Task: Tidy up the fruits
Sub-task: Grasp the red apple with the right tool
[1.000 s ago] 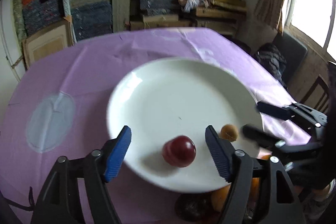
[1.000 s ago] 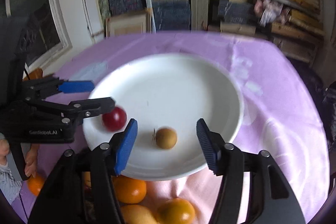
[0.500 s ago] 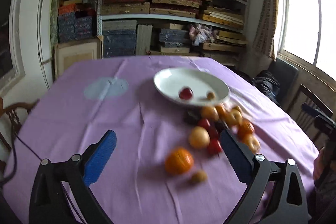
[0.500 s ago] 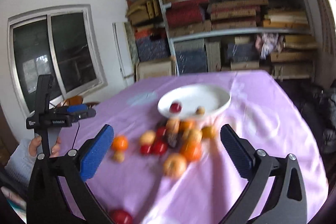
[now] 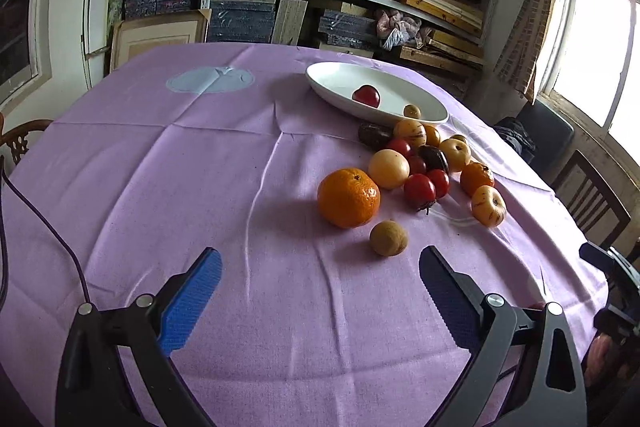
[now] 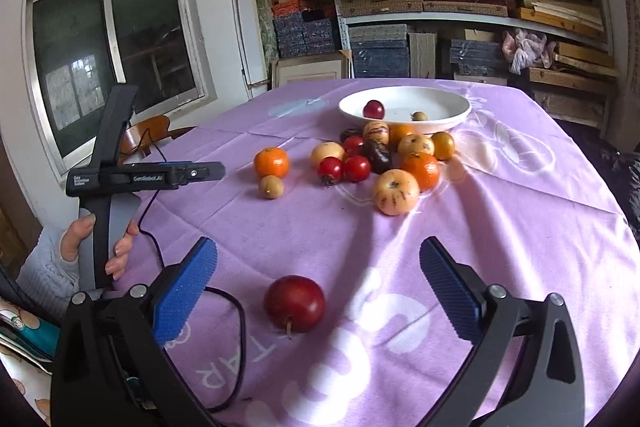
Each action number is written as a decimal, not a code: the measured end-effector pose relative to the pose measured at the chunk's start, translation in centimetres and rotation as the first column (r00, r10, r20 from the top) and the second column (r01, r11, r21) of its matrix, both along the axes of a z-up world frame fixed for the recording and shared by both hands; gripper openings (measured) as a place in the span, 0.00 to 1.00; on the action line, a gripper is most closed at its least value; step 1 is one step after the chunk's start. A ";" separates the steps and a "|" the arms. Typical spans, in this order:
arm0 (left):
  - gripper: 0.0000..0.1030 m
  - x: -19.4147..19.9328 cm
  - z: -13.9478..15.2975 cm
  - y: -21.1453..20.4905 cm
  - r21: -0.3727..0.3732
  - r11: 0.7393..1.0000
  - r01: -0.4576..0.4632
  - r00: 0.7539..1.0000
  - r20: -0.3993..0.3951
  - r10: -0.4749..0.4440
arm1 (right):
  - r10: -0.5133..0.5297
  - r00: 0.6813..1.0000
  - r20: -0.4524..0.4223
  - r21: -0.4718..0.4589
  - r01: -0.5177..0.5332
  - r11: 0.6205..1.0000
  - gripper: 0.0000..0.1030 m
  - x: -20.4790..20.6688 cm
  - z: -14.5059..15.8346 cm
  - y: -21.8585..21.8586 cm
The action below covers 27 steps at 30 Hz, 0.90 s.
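Left gripper (image 5: 320, 267): jaws spread wide, nothing between them, hanging above the purple cloth (image 5: 200, 187) on the near side of the white plate (image 5: 332, 95) and well apart from it. Right gripper (image 6: 318, 263): likewise spread wide and empty, aimed over a lone red apple (image 6: 294, 303) lying far on the near side of the plate.

Outward from the left gripper: a small brown fruit (image 5: 388, 237) nearest, then a large orange (image 5: 348, 197) just beyond it, then a tight heap of fruits (image 5: 424, 163) reaching up to the plate's near rim. On the plate itself only a red fruit (image 5: 366, 95) and a small brown one (image 5: 411, 111); most of the job probably left to do.

Risks, as a judgement:
- Round fruit on soft, creased cloth: likely to roll away if nudged by one finger before the other closes.
- Heap packed close, fruits touching: reaching in with wide jaws could knock neighbours loose, perhaps toward the table edge.
- Soft red tomatoes (image 5: 419, 189): bruised or burst by too hard a squeeze.
- Black cable (image 6: 236, 343) lying just left of the apple: possible snag on a low approach.
- Shallow plate: dropped fruit could roll over the far rim or bump the two already there.
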State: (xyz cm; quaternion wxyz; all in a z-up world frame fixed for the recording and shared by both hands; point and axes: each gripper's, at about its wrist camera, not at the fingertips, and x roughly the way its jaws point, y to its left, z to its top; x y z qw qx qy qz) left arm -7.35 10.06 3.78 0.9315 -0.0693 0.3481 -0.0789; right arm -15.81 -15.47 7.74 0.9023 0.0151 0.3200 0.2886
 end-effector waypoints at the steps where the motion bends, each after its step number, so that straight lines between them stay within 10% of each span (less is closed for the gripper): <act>1: 0.97 0.0 0.0 0.0 -0.002 1.000 0.001 1.000 0.000 -0.001 | 0.000 1.000 -0.006 -0.018 0.000 1.000 0.96 0.3 -0.2 0.4; 8: 0.97 -0.2 0.1 -0.8 0.035 0.999 0.018 1.000 0.009 -0.018 | -0.016 0.999 -0.048 -0.027 0.015 1.000 0.92 1.2 -1.0 1.3; 10: 0.97 -0.3 0.2 -0.9 0.040 0.999 0.022 1.000 0.017 -0.022 | -0.031 0.998 -0.058 -0.044 0.028 0.999 0.44 1.3 -1.3 1.4; 12: 0.97 -0.3 0.2 -0.9 0.038 0.999 0.025 0.999 0.019 -0.026 | -0.056 0.997 -0.060 -0.084 0.051 0.995 0.30 1.5 -1.5 1.7; 18: 0.97 -0.3 0.3 -0.5 0.008 1.000 0.023 0.999 0.026 -0.023 | -0.028 0.999 -0.046 -0.083 0.024 0.996 0.59 1.0 -1.4 2.2; 27: 0.97 -0.3 0.3 -0.1 -0.018 1.000 0.016 1.000 0.026 -0.016 | 0.003 0.996 -0.087 -0.114 -0.013 0.993 0.39 0.7 -2.7 2.9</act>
